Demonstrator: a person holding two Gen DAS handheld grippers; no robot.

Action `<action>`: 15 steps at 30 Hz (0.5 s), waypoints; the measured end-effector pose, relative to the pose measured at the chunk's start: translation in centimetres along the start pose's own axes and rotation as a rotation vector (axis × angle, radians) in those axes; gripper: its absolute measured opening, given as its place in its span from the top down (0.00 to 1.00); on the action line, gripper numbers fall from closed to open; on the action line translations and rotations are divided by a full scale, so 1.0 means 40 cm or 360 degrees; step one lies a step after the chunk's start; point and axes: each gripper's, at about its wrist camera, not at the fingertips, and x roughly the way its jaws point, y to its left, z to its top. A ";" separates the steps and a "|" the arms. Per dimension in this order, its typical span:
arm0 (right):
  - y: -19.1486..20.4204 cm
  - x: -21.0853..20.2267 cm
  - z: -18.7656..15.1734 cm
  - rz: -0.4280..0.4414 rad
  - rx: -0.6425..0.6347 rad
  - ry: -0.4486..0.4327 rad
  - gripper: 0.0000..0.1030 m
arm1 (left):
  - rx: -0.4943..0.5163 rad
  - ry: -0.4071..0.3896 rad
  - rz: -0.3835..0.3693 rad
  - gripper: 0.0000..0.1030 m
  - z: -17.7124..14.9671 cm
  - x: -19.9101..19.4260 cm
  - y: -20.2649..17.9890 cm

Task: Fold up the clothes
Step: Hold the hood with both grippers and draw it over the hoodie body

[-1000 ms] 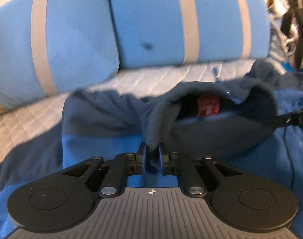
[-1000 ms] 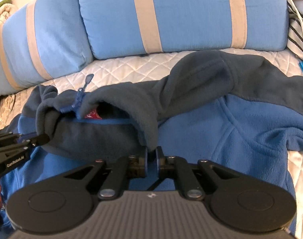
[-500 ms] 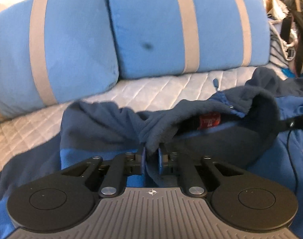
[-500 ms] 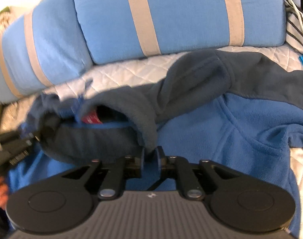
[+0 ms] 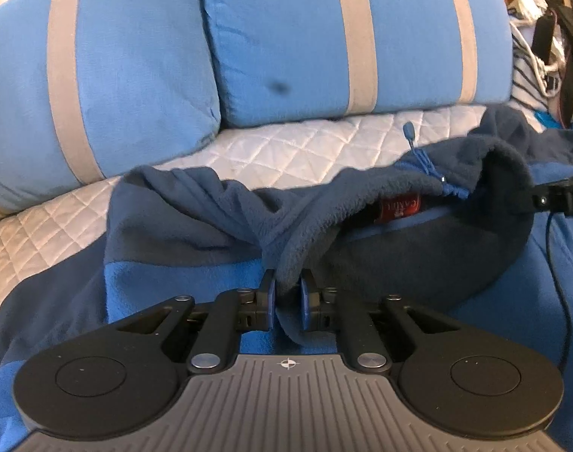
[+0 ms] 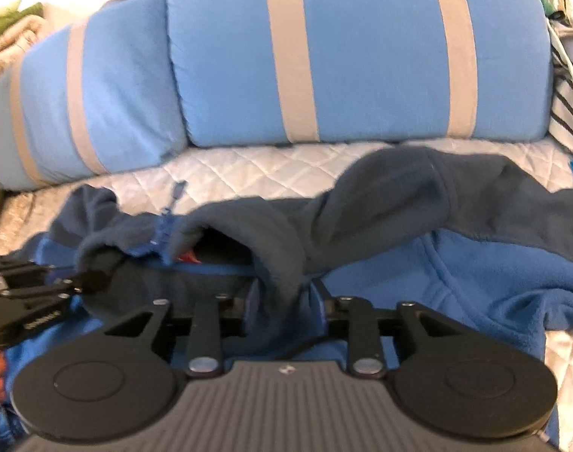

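The left hand-held gripper (image 5: 287,293) pinches the collar of one fleece (image 5: 418,260) lying on the bed (image 5: 286,150). The right hand-held gripper (image 6: 284,301) was pinching the collar too; its jaws have just been opening around it. Behind are two blue pillows (image 5: 347,37).

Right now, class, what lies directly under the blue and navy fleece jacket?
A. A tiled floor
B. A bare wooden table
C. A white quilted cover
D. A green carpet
C: the blue and navy fleece jacket is spread on a white quilted cover with diamond stitching, in front of blue cushions with grey stripes.
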 end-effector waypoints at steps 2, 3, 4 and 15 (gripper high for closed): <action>-0.015 0.006 0.002 0.0023 0.0052 0.0025 0.85 | -0.0006 0.0011 -0.0001 0.88 0.000 0.003 0.001; -0.022 0.006 0.003 0.0036 0.0076 0.0029 0.89 | -0.0018 0.0011 0.0006 0.88 0.001 0.001 0.004; -0.027 0.003 0.003 0.0028 0.0090 0.0026 0.91 | -0.0031 0.0009 0.0024 0.89 0.002 -0.004 0.008; 0.008 -0.027 -0.010 -0.0171 -0.0125 -0.0054 0.92 | -0.0191 -0.0047 0.0164 0.89 0.010 -0.036 0.059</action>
